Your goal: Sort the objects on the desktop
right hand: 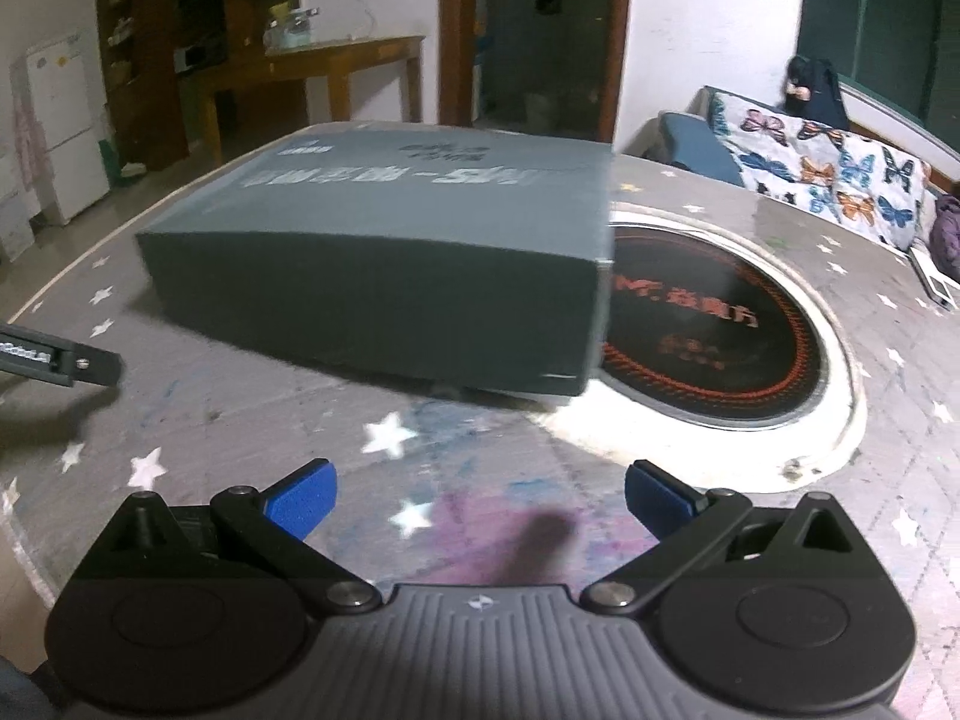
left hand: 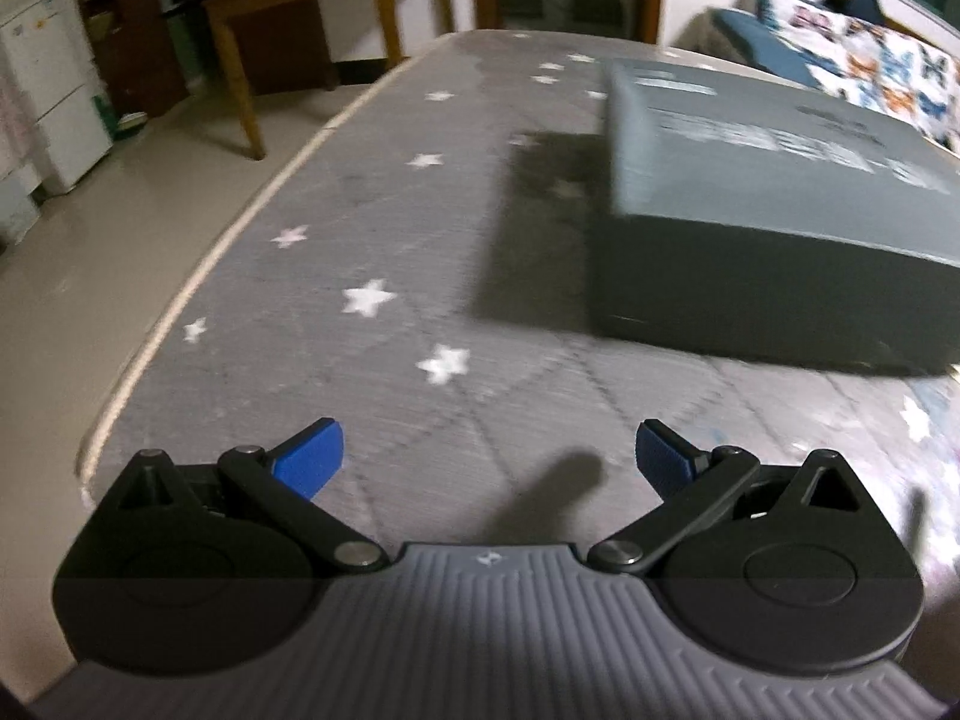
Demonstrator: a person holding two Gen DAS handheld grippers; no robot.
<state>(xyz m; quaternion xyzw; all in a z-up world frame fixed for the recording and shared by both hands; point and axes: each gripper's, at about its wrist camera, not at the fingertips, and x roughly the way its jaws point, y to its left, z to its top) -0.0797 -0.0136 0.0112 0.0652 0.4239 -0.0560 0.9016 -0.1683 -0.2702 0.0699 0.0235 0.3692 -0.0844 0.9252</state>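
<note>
Blue-padded fingers of the left gripper [left hand: 489, 459] stand wide apart with nothing between them, above a grey star-patterned table cover [left hand: 336, 252]. Right gripper [right hand: 480, 501] likewise has its jaws spread and empty. Ahead of both lies a flat dark grey box [right hand: 384, 252] with pale blurred lettering on its lid; its right end overlaps a round black cooktop [right hand: 726, 324] set into the table. At the right view's left edge, a black tool part [right hand: 57, 360] juts in.

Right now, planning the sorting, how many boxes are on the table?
1: the grey box lies on the star-patterned table, overlapping the round cooktop. Smaller ones behind it may be hidden.
</note>
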